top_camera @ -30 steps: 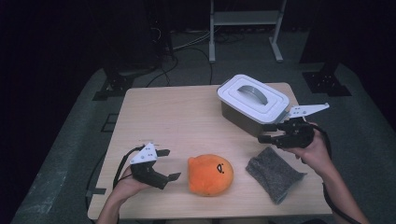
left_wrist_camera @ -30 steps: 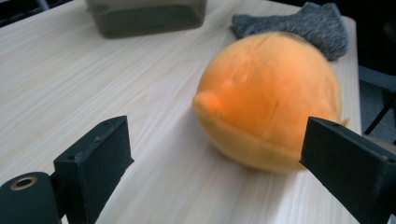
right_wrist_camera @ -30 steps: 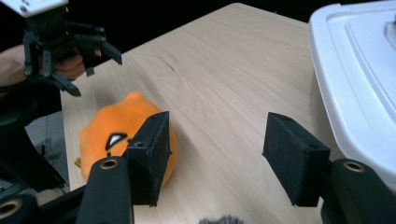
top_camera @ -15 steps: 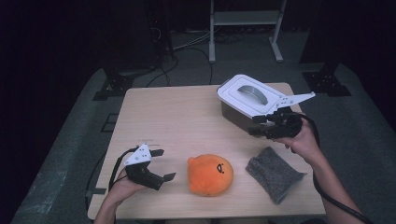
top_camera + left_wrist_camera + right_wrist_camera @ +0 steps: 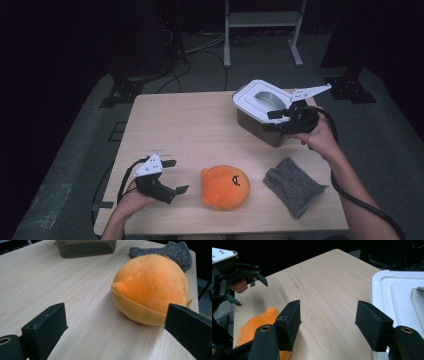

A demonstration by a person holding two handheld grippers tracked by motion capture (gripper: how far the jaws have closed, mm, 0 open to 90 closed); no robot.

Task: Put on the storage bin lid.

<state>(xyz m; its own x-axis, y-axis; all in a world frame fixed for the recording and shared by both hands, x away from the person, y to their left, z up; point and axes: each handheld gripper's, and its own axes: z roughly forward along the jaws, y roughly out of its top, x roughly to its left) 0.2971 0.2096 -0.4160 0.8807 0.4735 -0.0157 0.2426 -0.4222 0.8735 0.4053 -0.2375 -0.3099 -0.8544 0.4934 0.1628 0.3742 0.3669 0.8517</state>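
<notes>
Risen from beside one grey cloth [image 5: 293, 185] to one lidded box [image 5: 260, 111], the right hand-held gripper [image 5: 274, 119] is opening, empty; the left hand-held gripper [image 5: 177, 176] is gaping, empty, beside one orange plush [image 5: 225, 187].

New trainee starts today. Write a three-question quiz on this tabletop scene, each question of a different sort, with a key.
1. True or false: the orange plush toy is clamped in the left gripper.
2. Which thing lies nearest the right gripper? A) the grey cloth B) the white-lidded box C) the plush toy
3. Fill in: the grey cloth lies on the table to the ___ of the plush toy in the high view.

Key
1. False: its jaws stand open beside the toy.
2. B
3. right
</notes>
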